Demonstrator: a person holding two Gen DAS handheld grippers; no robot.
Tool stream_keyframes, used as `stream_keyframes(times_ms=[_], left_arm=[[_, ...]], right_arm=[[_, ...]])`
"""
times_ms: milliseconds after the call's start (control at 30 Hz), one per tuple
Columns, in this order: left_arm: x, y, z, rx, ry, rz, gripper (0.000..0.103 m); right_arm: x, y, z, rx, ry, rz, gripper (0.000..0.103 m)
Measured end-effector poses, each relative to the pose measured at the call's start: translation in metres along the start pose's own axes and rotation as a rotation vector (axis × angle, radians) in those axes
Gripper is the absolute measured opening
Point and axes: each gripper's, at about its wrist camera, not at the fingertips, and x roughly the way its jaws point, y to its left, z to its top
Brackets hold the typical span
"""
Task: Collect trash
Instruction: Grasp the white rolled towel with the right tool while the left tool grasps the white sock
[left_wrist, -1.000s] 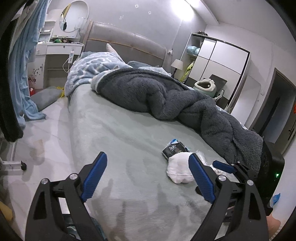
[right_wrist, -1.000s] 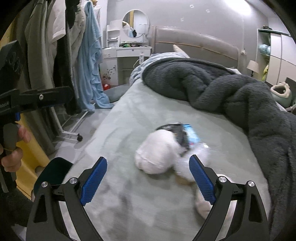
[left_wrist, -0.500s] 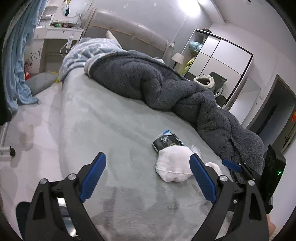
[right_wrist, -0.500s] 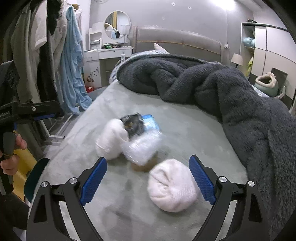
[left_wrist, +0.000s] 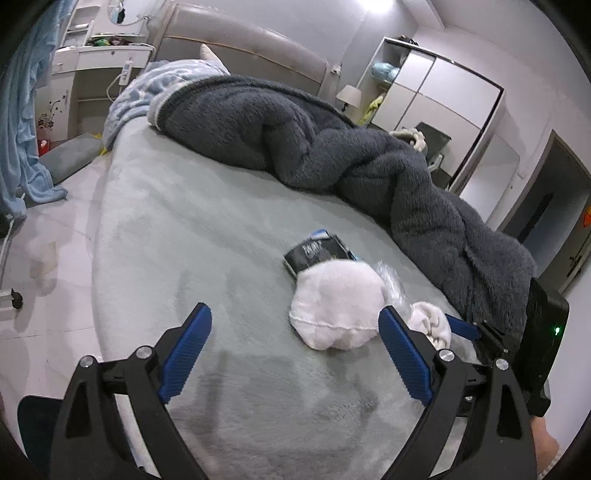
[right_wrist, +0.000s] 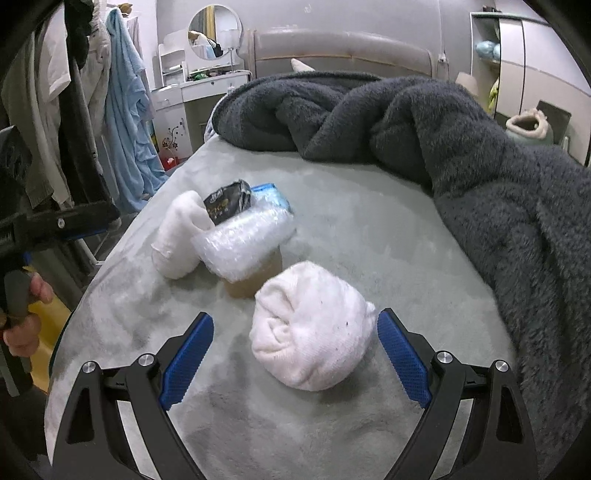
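The trash sits in a heap on the bed (right_wrist: 351, 221): a black wrapper (right_wrist: 227, 201) and bubble wrap (right_wrist: 245, 240), just beyond a balled white sock (right_wrist: 314, 328). Right tongs (right_wrist: 295, 356) gape empty around that sock; left tongs (left_wrist: 295, 349) spread wide, empty, nearby.

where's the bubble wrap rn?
Right wrist view, left of centre on the bed: the bubble wrap lies between the two white socks, just in front of the black wrapper.

A grey padded headboard (right_wrist: 343, 46) is backing the far wall, a white wardrobe (left_wrist: 436, 107) standing right, a round mirror (right_wrist: 215, 32) hanging left.
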Motion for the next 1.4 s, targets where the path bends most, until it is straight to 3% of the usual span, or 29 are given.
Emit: stream_keyframes(times_ms=[100,233,433,800,1000,1133,1400], left_arm=[[0.009,-0.005,-0.005,0.013,0.02,-0.006,0.093],[0.018,-0.011,-0.01,0.028,0.041,-0.006,0.092],[0.028,-0.016,-0.013,0.03,0.061,-0.017,0.091],[0.043,-0.026,-0.012,0.024,0.066,-0.048,0.083],[0.053,-0.023,-0.013,0.003,0.083,-0.057,0.064],[0.047,-0.027,-0.012,0.023,0.066,-0.077,0.044],[0.029,-0.036,-0.011,0.142,0.028,-0.006,0.037]], right_arm=[[0.005,0.001,-0.002,0.0,0.025,0.002,0.089],[0.014,0.002,-0.005,-0.006,0.073,-0.022,0.066],[0.007,-0.007,-0.008,0.022,0.072,-0.009,0.052],[-0.018,-0.017,-0.008,0.054,-0.011,0.053,0.051],[-0.025,-0.02,-0.002,0.068,-0.035,0.079,0.051],[-0.026,-0.021,0.002,0.082,-0.041,0.083,0.051],[-0.031,-0.01,0.017,0.094,-0.066,0.096,0.051]])
